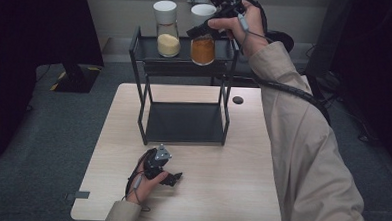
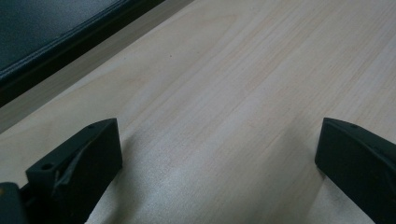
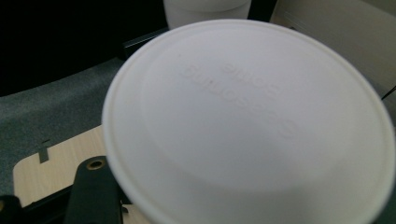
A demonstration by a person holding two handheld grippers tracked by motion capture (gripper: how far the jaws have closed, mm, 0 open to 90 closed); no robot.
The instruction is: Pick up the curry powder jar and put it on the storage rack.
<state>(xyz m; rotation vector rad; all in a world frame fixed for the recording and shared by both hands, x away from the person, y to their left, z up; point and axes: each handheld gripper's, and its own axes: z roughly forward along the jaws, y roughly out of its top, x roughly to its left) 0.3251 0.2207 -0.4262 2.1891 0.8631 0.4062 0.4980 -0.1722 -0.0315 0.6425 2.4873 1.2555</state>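
Observation:
A black two-tier rack (image 1: 145, 65) stands on the wooden table (image 1: 240, 192). On its top shelf is a jar of pale yellow powder (image 1: 167, 31) with a white lid. My right gripper (image 1: 201, 31) is shut on the neck of a jar of orange powder (image 1: 203, 51), holding it at the shelf's right front corner, seemingly just off the shelf. In the right gripper view the jar's white lid (image 3: 247, 126) is very close, with the other jar's lid (image 3: 205, 7) behind it. My left gripper (image 1: 173, 178) rests on the table in front of the rack, open (image 2: 219, 154) over bare wood.
The rack's lower shelf (image 1: 183, 122) holds nothing. A small dark round hole (image 1: 238, 100) sits in the table right of the rack. Grey carpet surrounds the table, with dark stands (image 1: 78, 75) at the back left and right.

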